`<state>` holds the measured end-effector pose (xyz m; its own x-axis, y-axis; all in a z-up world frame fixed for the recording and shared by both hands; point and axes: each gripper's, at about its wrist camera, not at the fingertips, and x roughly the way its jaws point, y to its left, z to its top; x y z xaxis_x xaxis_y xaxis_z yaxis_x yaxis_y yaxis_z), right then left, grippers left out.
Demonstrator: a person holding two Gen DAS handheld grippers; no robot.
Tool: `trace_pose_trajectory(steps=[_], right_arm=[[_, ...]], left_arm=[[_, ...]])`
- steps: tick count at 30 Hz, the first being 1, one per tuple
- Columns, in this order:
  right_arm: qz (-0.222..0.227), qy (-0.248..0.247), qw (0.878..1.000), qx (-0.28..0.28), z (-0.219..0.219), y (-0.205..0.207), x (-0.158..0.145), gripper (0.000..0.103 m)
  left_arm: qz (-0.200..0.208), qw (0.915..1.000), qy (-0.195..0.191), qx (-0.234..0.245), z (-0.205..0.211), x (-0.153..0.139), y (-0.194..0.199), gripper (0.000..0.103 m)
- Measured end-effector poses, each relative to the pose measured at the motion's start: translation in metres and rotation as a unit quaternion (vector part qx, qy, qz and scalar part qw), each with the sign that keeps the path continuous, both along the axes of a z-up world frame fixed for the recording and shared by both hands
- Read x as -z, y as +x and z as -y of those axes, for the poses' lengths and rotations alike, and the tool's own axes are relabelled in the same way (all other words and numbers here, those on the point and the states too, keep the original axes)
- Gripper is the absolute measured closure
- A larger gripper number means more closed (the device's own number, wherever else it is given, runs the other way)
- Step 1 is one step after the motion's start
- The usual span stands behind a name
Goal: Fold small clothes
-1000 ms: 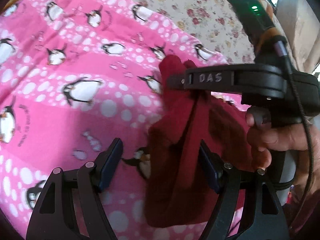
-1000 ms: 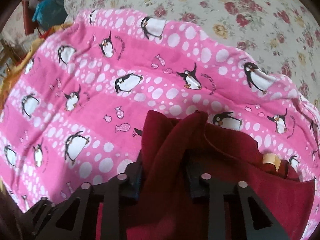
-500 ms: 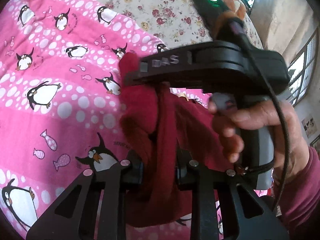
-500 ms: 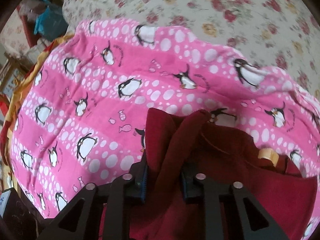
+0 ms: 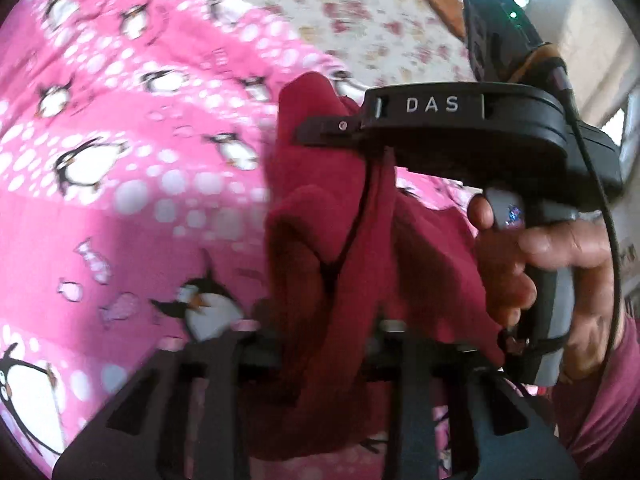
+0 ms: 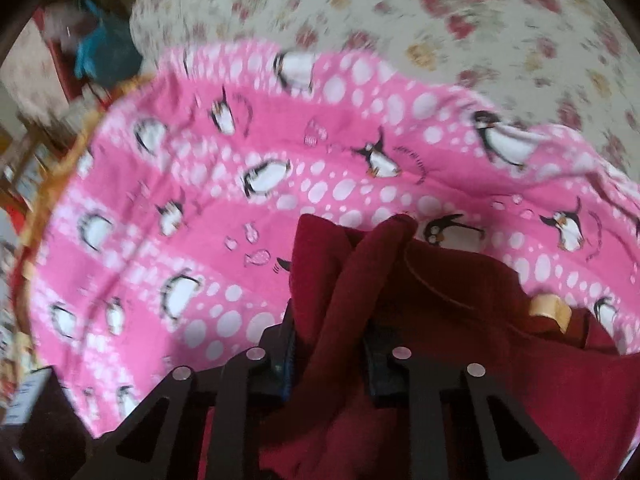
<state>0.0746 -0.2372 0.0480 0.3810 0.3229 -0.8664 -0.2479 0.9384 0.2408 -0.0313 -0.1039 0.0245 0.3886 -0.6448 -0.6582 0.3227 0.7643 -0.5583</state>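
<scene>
A small dark red garment (image 5: pixel 332 240) hangs bunched between both grippers above a pink penguin-print blanket (image 5: pixel 120 200). My left gripper (image 5: pixel 324 332) is shut on a fold of the garment near its lower part. My right gripper (image 6: pixel 330 344) is shut on another bunched edge of the red garment (image 6: pixel 440 300); it also shows in the left wrist view (image 5: pixel 320 132) just beyond the left one, held by a hand. A pale tag (image 6: pixel 550 308) shows on the garment. Both views are blurred.
The pink blanket (image 6: pixel 240 200) lies on a floral bedspread (image 6: pixel 440 20). Blue and red clutter (image 6: pixel 104 52) sits beyond the bed's far left edge. A window (image 5: pixel 616 128) is at the right.
The left gripper closed on the red garment within the last second. Both grippers have since shifted with the cloth pinched; the right gripper now sits slightly farther right and higher in the left view.
</scene>
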Motion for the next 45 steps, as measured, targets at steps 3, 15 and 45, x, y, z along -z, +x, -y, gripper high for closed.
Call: trace_pose_trajectory(steps=[3, 15, 45], right_arm=[[0.010, 0.041, 0.999, 0.012, 0.028, -0.013, -0.016, 0.083], [0.065, 0.074, 0.993, 0.068, 0.182, -0.106, -0.085, 0.085], [0.040, -0.008, 0.992, 0.121, 0.233, -0.204, -0.023, 0.084]], left_arm=[[0.026, 0.9997, 0.003, 0.003, 0.014, -0.021, -0.014, 0.087], [0.078, 0.9862, 0.066, 0.130, 0.158, -0.074, -0.078, 0.087], [0.063, 0.9748, 0.174, 0.125, 0.170, -0.021, -0.069, 0.039]])
